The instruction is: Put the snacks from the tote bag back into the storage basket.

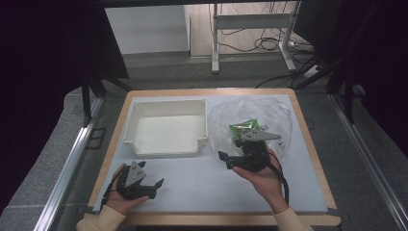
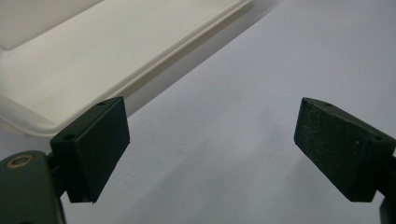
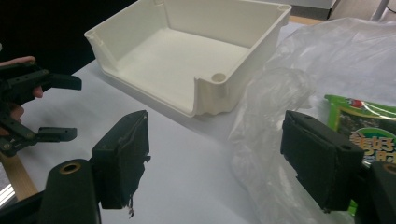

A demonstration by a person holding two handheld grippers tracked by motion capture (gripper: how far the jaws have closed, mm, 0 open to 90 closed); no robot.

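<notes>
Right gripper view cuts off the green packet [image 3: 362, 128] inside crinkled plastic bag [image 3: 299, 84]; both grippers' fingers spread, empty.

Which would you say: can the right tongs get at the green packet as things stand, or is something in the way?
Probably not directly. The right tongs are open and close by, but the green packet seems to lie inside the clear plastic bag, whose film lies between them. They would likely need to part the bag first.

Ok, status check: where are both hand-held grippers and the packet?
Left hand-held gripper open, over bare mat. Right hand-held gripper open beside crumpled clear plastic bag. Green printed snack packet inside bag, ungrasped. White plastic bin empty.
</notes>
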